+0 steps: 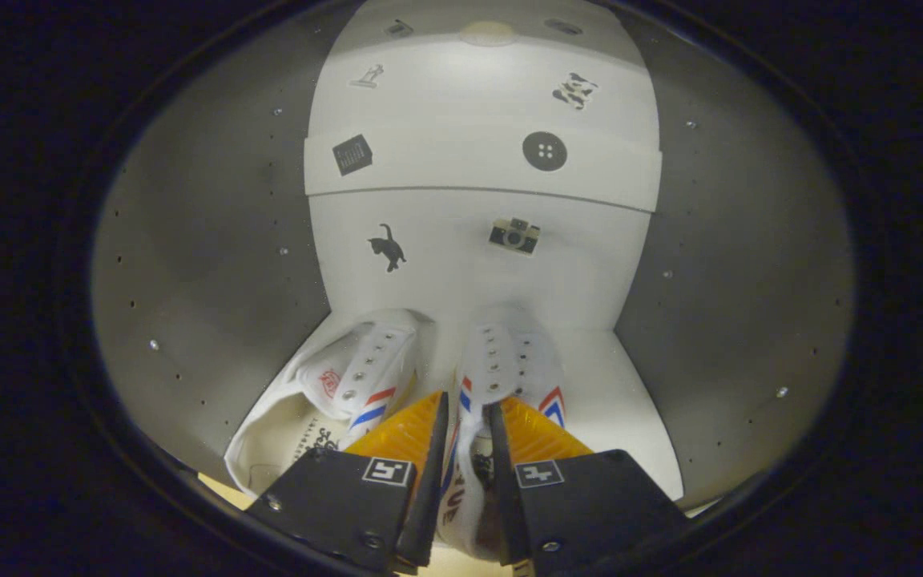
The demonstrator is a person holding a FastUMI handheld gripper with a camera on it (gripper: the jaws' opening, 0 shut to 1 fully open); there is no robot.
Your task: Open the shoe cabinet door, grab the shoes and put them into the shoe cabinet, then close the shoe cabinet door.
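I am looking into the open shoe cabinet, with grey side walls, a white floor and a white back panel dotted with small stickers. Two white shoes with red and blue stripes rest on the floor. The left shoe lies beside my fingers, its opening facing me. The right shoe points toward the back panel, and my gripper is shut on the collar at its heel, one finger on each side of the wall.
A white shelf front crosses the cabinet above the shoes. The grey right wall stands close on that side. Bare white floor lies right of the held shoe.
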